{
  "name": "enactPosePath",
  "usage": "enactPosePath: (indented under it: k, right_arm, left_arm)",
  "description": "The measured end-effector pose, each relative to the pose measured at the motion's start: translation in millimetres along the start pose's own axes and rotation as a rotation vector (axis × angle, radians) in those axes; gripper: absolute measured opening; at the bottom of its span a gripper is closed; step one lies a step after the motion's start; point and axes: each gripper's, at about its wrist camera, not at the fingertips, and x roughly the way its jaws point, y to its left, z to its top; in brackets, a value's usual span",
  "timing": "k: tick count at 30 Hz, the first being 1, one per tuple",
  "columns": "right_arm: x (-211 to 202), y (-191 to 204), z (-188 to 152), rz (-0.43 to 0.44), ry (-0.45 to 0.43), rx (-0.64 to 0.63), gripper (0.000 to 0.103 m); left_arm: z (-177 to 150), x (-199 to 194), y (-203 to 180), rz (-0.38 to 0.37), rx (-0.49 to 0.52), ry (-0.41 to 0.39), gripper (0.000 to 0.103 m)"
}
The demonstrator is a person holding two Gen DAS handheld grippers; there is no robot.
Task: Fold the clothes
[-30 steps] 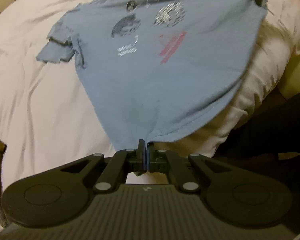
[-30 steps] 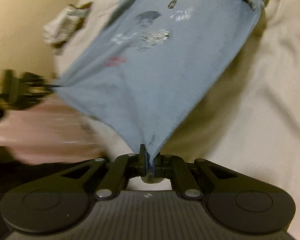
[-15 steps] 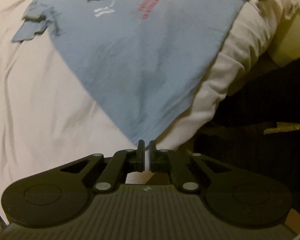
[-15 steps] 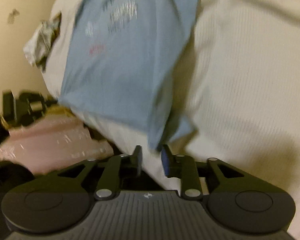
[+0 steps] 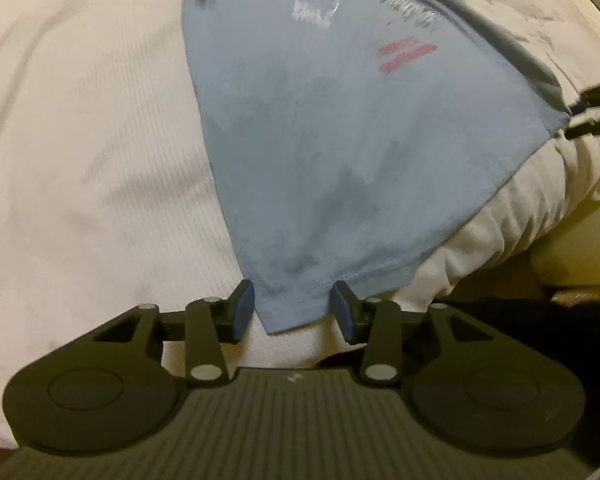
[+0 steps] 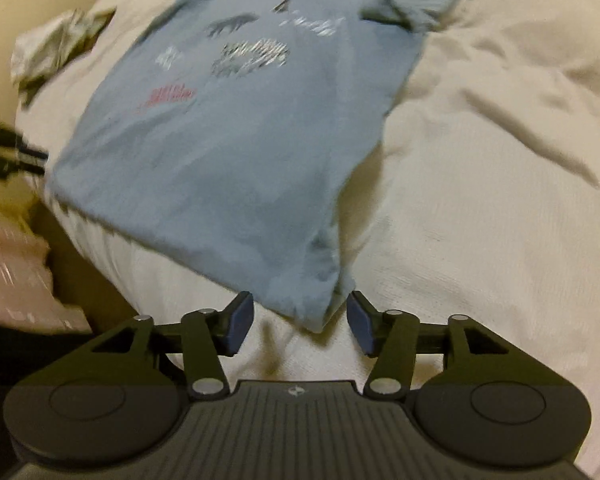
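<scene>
A light blue T-shirt (image 5: 340, 140) with grey, white and red print lies spread flat on the cream bed cover (image 5: 80, 140), its hem at the bed's near edge. My left gripper (image 5: 294, 312) stands open around one bottom corner of the shirt, its blue pads apart and not gripping. In the right wrist view the same T-shirt (image 6: 240, 140) lies flat, and my right gripper (image 6: 300, 322) is open with the other bottom corner resting between its pads. Each gripper shows in the other's view at the hem: the right gripper (image 5: 596, 112) and the left gripper (image 6: 8, 152).
The cream bed cover (image 6: 480, 200) is wrinkled to the right of the shirt. A crumpled patterned cloth (image 6: 56, 48) lies at the bed's far left edge. A pink item (image 6: 12, 276) sits below the bed edge at left. Dark floor (image 5: 540, 320) lies beyond the bed corner.
Both grippers have opened and let go of the shirt's bottom corners. The shirt, held stretched in the air before, now lies flat on the bed.
</scene>
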Motion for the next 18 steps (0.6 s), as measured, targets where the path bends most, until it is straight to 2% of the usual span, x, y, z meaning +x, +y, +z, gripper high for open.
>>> enactPosePath:
  k: [5,8,9,10,11,12,13,14,16,18]
  right_arm:
    - [-4,2,-10,-0.031,-0.011,-0.025,0.056]
    - [-6,-2,-12,-0.03,-0.045,-0.037,0.057]
    - [-3,-3,-11,-0.021,-0.059,-0.048,0.057]
    - [0,-4,-8,-0.009,-0.073,-0.06,0.057]
    - [3,-5,-6,0.007,-0.085,-0.069,0.056]
    - [8,-5,-2,0.029,-0.074,-0.071,0.055]
    - [13,-6,3,0.054,-0.052,-0.071,0.046]
    - [18,-6,7,0.079,-0.029,-0.071,0.028]
    - [24,-9,15,0.131,0.024,-0.052,0.013]
    - [18,-25,21,0.254,0.085,0.068,0.01]
  left_arm:
    - [0,14,12,-0.053,-0.12,-0.006,0.055]
    - [3,21,15,-0.081,-0.17,-0.008,0.055]
    - [3,22,15,-0.092,-0.176,-0.006,0.045]
    - [5,21,15,-0.097,-0.171,-0.003,0.029]
    - [7,20,15,-0.103,-0.165,-0.001,0.022]
    - [9,19,15,-0.108,-0.159,0.002,0.007]
    - [11,16,16,-0.12,-0.161,-0.003,0.005]
    - [14,10,18,-0.132,-0.155,-0.014,0.004]
    - [20,-5,21,-0.138,-0.129,-0.045,0.003]
    - [25,-18,27,-0.144,-0.133,-0.062,0.003]
